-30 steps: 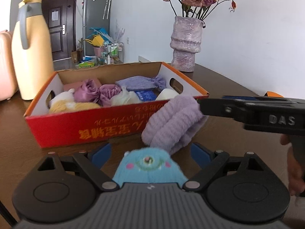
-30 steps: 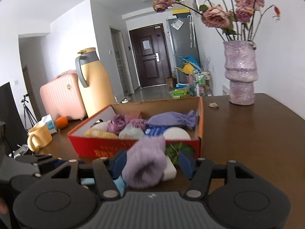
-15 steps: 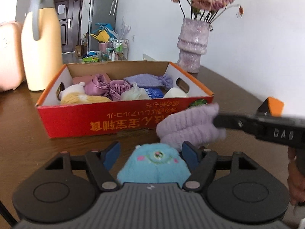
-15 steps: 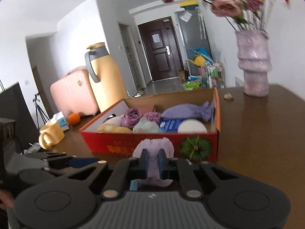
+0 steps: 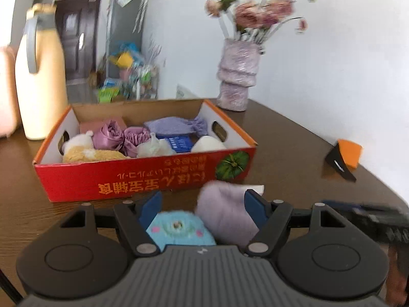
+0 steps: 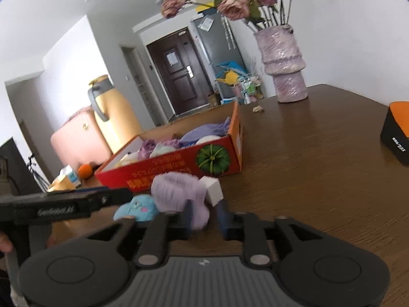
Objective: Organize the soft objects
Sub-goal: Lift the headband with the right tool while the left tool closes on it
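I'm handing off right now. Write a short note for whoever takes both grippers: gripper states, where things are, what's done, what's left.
Left gripper: jaws around the blue plush and the purple sock; a firm grip can't be confirmed.
Right gripper: opening, with the sock's end between its jaws, not pinched.
Plush and sock are just in front of the red box, outside it.
Done: the box holds several soft things.
Left: get plush and sock into the box.

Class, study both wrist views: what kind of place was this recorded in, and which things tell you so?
Most likely a home, a dining or living area. A wooden table carries a vase of flowers, a refrigerator stands beside a front door, and a pink suitcase waits nearby.
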`<action>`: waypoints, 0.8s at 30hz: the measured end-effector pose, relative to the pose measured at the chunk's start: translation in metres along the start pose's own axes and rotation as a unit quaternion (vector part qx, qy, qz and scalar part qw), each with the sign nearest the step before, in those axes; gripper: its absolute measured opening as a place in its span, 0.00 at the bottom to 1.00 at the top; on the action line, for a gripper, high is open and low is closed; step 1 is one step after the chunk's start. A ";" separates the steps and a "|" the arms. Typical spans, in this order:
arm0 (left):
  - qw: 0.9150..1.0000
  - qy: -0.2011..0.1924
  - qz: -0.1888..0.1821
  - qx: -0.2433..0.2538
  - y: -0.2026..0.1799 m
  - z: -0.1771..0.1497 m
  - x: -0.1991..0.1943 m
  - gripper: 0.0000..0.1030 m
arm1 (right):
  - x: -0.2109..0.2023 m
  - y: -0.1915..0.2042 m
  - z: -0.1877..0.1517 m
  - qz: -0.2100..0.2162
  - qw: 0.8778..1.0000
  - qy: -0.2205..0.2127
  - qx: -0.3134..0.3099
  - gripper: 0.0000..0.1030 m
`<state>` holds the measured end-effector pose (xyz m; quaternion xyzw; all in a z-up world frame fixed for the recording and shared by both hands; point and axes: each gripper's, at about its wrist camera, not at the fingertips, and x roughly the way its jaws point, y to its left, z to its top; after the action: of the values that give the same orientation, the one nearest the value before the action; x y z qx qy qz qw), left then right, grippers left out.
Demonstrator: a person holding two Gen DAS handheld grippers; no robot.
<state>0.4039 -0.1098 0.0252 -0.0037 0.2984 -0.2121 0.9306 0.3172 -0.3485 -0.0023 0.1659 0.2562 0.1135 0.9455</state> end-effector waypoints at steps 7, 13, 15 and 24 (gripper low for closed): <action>0.997 0.070 -0.026 0.003 -0.001 0.012 0.051 0.43 | 0.023 -0.002 0.013 0.019 0.999 0.002 0.037 0.37; 0.996 0.072 -0.048 0.016 -0.003 0.003 0.051 0.17 | 0.052 0.006 0.003 0.021 0.999 0.025 0.044 0.34; 0.996 0.073 -0.048 0.024 -0.005 0.000 0.047 0.16 | 0.060 0.008 0.000 0.010 0.999 0.032 0.039 0.19; 0.993 0.079 -0.084 -0.001 -0.022 -0.035 -0.010 0.14 | 0.040 0.013 -0.003 -0.020 1.000 0.017 -0.006 0.13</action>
<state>0.3678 -0.1219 0.0051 -0.0131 0.3699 -0.2887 0.8830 0.3480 -0.3233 -0.0177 0.1526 0.2747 0.0989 0.9442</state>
